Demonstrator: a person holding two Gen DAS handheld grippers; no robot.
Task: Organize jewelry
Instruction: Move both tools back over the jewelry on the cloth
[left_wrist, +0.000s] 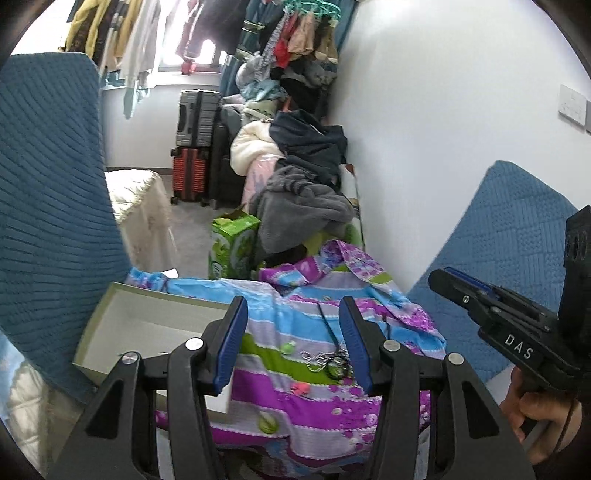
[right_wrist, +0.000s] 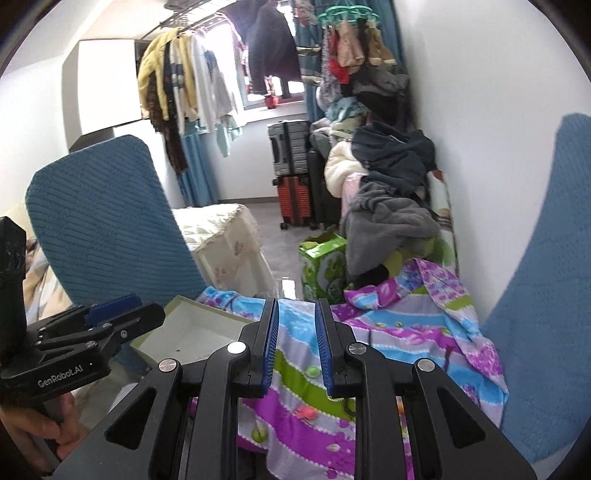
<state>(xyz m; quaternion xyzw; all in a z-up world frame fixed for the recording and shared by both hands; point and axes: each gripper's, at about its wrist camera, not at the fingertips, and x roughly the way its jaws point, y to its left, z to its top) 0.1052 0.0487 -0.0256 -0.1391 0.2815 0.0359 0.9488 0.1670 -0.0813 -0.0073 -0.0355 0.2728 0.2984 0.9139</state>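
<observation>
Judging by the jewelry (left_wrist: 328, 360) bunched on the striped cloth (left_wrist: 295, 325) and the bare open box (left_wrist: 147, 325) beside it, little is done. My left tool (left_wrist: 293, 347) gapes empty; my right tool (right_wrist: 295, 350) is narrowed on nothing.

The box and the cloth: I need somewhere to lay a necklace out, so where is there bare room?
The box floor looks almost bare. On the cloth, the stripes between the box and the jewelry pile are free. It is crowded at the pile and behind, by the green carton and clothes heap.
</observation>
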